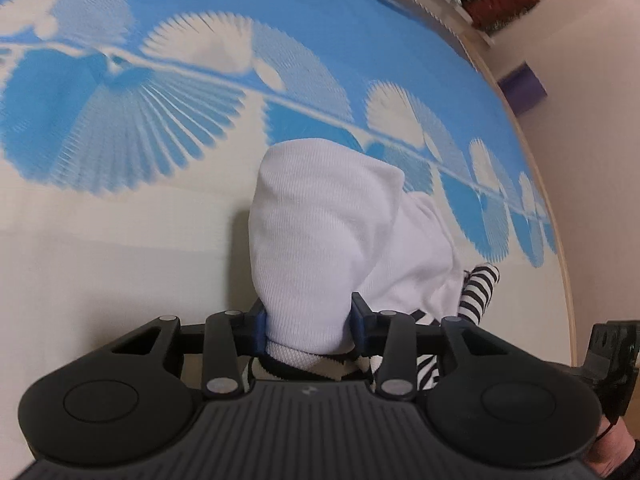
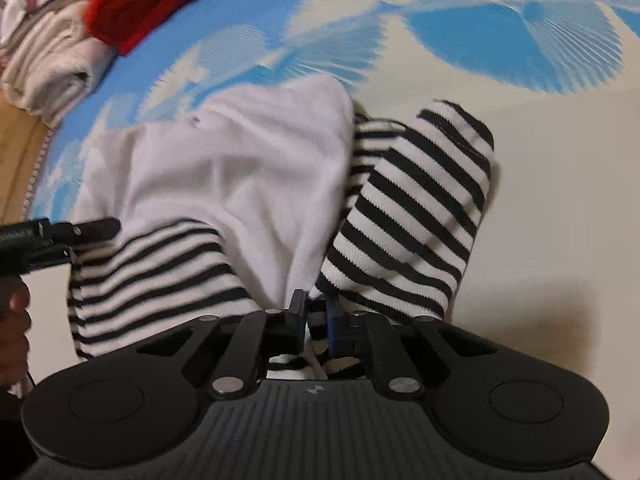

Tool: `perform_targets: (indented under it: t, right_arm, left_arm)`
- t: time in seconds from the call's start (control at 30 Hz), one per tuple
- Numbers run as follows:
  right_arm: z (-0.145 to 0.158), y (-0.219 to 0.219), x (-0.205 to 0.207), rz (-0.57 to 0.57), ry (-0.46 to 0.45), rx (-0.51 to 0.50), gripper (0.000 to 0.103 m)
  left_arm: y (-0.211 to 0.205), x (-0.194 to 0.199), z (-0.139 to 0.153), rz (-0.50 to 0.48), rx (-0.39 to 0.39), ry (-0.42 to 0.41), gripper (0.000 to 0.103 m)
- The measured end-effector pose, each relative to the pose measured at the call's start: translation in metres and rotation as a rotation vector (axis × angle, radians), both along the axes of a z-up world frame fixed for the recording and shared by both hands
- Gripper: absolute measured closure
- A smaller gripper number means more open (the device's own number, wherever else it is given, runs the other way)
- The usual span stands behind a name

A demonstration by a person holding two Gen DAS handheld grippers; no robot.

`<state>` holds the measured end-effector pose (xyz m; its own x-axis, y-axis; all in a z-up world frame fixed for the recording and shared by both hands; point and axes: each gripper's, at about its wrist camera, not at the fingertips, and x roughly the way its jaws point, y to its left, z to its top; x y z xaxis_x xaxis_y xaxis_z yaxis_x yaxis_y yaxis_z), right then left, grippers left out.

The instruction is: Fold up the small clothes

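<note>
Lying on a surface printed with blue and white fan shapes (image 1: 132,128) is a small garment (image 2: 224,168) with a white body and black-and-white striped sleeves, bunched rather than flat. In the left wrist view the left gripper (image 1: 310,322) has its blue-tipped fingers (image 1: 260,326) on either side of a thick fold of the white cloth, which rises in a hump in front of it; the fingers press against the cloth on both sides, so they are grasping the garment. A striped edge and a white ribbed band show just under that fold. In the right wrist view the right gripper (image 2: 316,314) has its fingers (image 2: 334,320) drawn almost together, pinching a thin edge of the garment where white and striped cloth meet. One striped sleeve (image 2: 416,208) stretches up and to the right from there, lying on the plain cream part of the surface, and another striped part (image 2: 156,276) lies to the left beside the white body. The left gripper's black tip enters this view from the left edge, touching the striped cloth, with part of a hand (image 2: 16,320) below it. Near the upper left corner sit a stack of folded pale clothes (image 2: 52,64) and a red piece of clothing (image 2: 136,4), well apart from the garment. Both views are somewhat blurred.
</note>
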<state>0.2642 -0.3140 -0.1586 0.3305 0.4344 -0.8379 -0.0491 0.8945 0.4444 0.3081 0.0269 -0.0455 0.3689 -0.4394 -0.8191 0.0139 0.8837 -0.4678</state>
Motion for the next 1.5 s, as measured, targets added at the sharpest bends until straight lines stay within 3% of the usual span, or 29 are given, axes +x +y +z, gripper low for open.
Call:
perform_targets:
  t: [0.13,0.27,0.37,0.47,0.57,0.63,0.7,0.77,0.83,0.93,1.0,1.03,1.1,1.2,1.3,1.37,1.43,1.5]
  right_arm:
    - [0.007,0.039,0.009,0.011,-0.052,0.006,0.093]
    - [0.011,0.049,0.016,-0.076,-0.081,-0.081,0.092]
    - [0.023,0.040,0.012,-0.160,-0.120,-0.197,0.089]
    - [0.043,0.030,0.005,-0.155,-0.195,-0.144,0.086]
    - [0.051,0.039,-0.007,0.006,-0.247,-0.107,0.068]
    - [0.046,0.057,-0.014,0.144,-0.244,-0.117,0.068]
    - [0.025,0.075,-0.019,0.259,-0.182,-0.205,0.068]
    - [-0.003,0.084,-0.022,0.320,-0.083,-0.356,0.067]
    - [-0.009,0.079,-0.021,0.294,-0.055,-0.358,0.061]
    - [0.002,0.069,-0.020,0.271,-0.090,-0.310,0.061]
    - [-0.009,0.067,-0.022,0.298,-0.059,-0.383,0.060]
    - [-0.012,0.066,-0.024,0.301,-0.051,-0.415,0.053]
    - [-0.002,0.058,-0.028,0.262,-0.066,-0.438,0.049]
    - [0.035,0.042,-0.039,0.143,-0.154,-0.380,0.050]
    - [0.078,0.034,-0.062,0.056,-0.272,-0.308,0.046]
    - [0.103,0.035,-0.081,0.007,-0.374,-0.279,0.027]
    - [0.126,0.036,-0.108,-0.030,-0.477,-0.246,0.014]
    - [0.136,0.038,-0.133,-0.037,-0.553,-0.229,0.013]
  left_arm:
    - [0.030,0.004,0.009,0.066,0.071,-0.027,0.053]
    - [0.045,0.000,0.025,0.086,0.225,-0.079,0.050]
    - [0.043,-0.014,0.052,0.024,0.296,-0.178,0.048]
    - [0.028,-0.034,0.068,-0.104,0.351,-0.242,0.048]
    - [0.008,-0.053,0.057,-0.265,0.387,-0.216,0.048]
    - [-0.004,-0.063,0.037,-0.371,0.413,-0.172,0.048]
    - [-0.018,-0.072,0.005,-0.455,0.509,-0.106,0.047]
    - [-0.028,-0.084,-0.013,-0.513,0.600,-0.129,0.040]
    - [-0.028,-0.089,-0.006,-0.503,0.603,-0.161,0.041]
    - [-0.022,-0.097,0.007,-0.461,0.542,-0.199,0.041]
    - [-0.026,-0.105,-0.010,-0.493,0.611,-0.161,0.040]
    - [-0.027,-0.111,-0.016,-0.508,0.660,-0.152,0.038]
    - [-0.031,-0.120,-0.010,-0.490,0.701,-0.179,0.038]
    - [-0.037,-0.137,0.031,-0.407,0.693,-0.273,0.036]
    - [-0.037,-0.167,0.078,-0.303,0.631,-0.406,0.020]
    - [-0.039,-0.194,0.104,-0.244,0.585,-0.492,0.016]
    - [-0.041,-0.223,0.121,-0.187,0.553,-0.551,0.016]
    - [-0.041,-0.245,0.129,-0.127,0.524,-0.577,0.016]
